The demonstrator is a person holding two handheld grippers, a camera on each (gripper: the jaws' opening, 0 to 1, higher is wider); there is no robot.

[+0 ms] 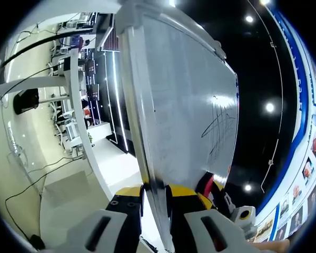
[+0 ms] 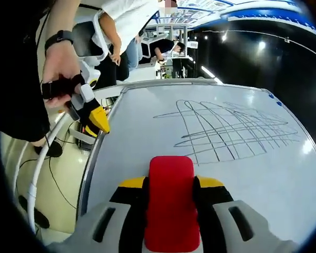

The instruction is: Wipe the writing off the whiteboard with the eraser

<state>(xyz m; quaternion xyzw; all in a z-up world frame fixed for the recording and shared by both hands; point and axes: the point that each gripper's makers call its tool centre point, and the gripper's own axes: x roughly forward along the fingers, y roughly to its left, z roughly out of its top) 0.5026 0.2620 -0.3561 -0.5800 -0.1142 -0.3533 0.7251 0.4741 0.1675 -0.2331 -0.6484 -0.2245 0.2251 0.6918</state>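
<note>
Red eraser on whiteboard, black scribbles unwiped

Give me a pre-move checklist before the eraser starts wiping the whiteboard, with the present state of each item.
1. Eraser gripped: ok, the right gripper is shut on it, jaws against both sides.
2. Whiteboard steadied: ok, the left gripper clamps the board's edge.
3. Writing located: ok, crossed lines lie ahead of the eraser, not yet wiped.
4. Path to the writing: ok, bare board between eraser and lines.
5. Eraser face on the board: cannot tell, the contact side is hidden.
6. Person's hand clear of the stroke: ok, it stays at the board's edge.
</note>
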